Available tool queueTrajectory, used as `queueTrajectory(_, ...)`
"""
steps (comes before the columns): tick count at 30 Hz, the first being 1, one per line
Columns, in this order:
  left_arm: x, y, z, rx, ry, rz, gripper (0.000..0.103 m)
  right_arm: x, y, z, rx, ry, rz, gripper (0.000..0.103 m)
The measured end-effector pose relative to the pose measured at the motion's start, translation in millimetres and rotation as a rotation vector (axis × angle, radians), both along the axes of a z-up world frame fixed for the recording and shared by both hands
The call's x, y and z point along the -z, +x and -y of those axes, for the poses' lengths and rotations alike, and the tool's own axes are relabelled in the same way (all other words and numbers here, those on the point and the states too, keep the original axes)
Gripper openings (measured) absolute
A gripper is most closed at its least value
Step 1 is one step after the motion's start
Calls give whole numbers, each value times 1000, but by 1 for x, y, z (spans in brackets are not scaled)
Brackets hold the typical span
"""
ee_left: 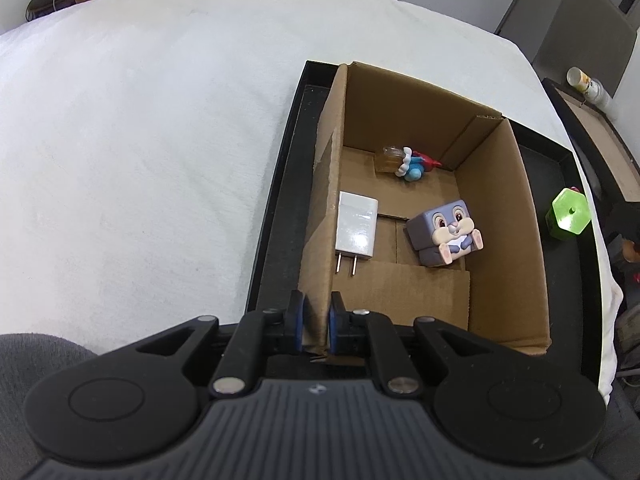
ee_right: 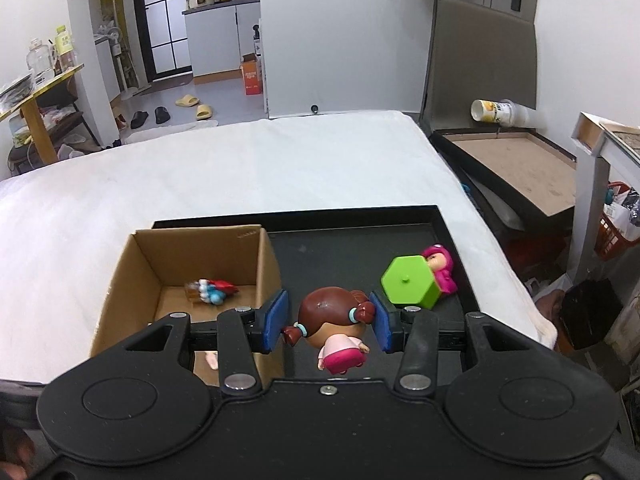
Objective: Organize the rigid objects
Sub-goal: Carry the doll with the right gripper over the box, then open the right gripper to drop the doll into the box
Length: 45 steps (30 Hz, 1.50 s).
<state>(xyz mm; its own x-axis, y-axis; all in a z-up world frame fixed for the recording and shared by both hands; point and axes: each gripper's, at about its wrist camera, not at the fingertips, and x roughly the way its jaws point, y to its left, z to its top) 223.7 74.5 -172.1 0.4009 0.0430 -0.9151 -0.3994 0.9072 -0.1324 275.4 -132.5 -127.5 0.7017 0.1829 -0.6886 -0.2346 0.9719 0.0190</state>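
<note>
My left gripper point(ee_left: 318, 320) is shut on the near end of the left wall of an open cardboard box point(ee_left: 500, 200), which stands in a black tray point(ee_left: 280, 200). Inside the box lie a white charger point(ee_left: 357, 224), a grey bunny cube point(ee_left: 444, 236) and a small blue-and-red figure point(ee_left: 408, 164). My right gripper point(ee_right: 328, 322) is shut on a brown-haired doll in pink point(ee_right: 332, 312), with its pads against the pigtails. It holds the doll above the tray point(ee_right: 340, 248), just right of the box point(ee_right: 132, 280). A green hexagonal block point(ee_right: 408, 284) and a pink figure point(ee_right: 440, 264) lie on the tray's right part.
The tray sits on a white-covered table point(ee_right: 240, 168). Right of the table stands a lower dark stand with a brown board point(ee_right: 516, 168) and a tipped paper cup point(ee_right: 496, 112). A grey sleeve point(ee_left: 36, 360) shows at the lower left.
</note>
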Motion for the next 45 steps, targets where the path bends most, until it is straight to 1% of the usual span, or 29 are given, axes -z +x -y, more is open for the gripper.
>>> queueTrajectory(3, 0, -1, -4, -9, -23, 5, 11, -3, -2, -12, -35, -7, 0, 44)
queueTrajectory(13, 3, -2, -10, -18, -56, 19, 12, -8, -4, -55, -174, -29, 39, 44)
queueTrajectory(17, 4, -2, -12, -11, -79, 22, 13, -3, -3, -71, -217, -29, 29, 44)
queueTrajectory(19, 4, -2, -13, -8, -82, 25, 13, -1, 0, -76, -232, -11, 14, 45)
queueTrajectory(22, 6, -3, -14, -9, -91, 29, 13, -1, 7, -79, -244, 44, -24, 45)
queueTrajectory(28, 6, -3, -16, -13, -109, 32, 13, 6, 21, -89, -241, 12, -30, 45)
queueTrajectory(31, 6, -3, -15, -10, -107, 32, 13, 6, 27, -91, -236, 8, -10, 46)
queueTrajectory(32, 6, -3, -16, -10, -106, 31, 13, 6, 29, -91, -236, 3, -1, 46)
queueTrajectory(34, 6, -2, -16, -7, -103, 30, 13, 3, 30, -90, -223, -7, 19, 52)
queueTrajectory(38, 5, -2, -15, 0, -112, 34, 14, -2, 27, -80, -204, 11, 25, 52)
queueTrajectory(45, 6, -2, -15, -12, -108, 34, 14, 2, 15, -65, -214, 4, -23, 54)
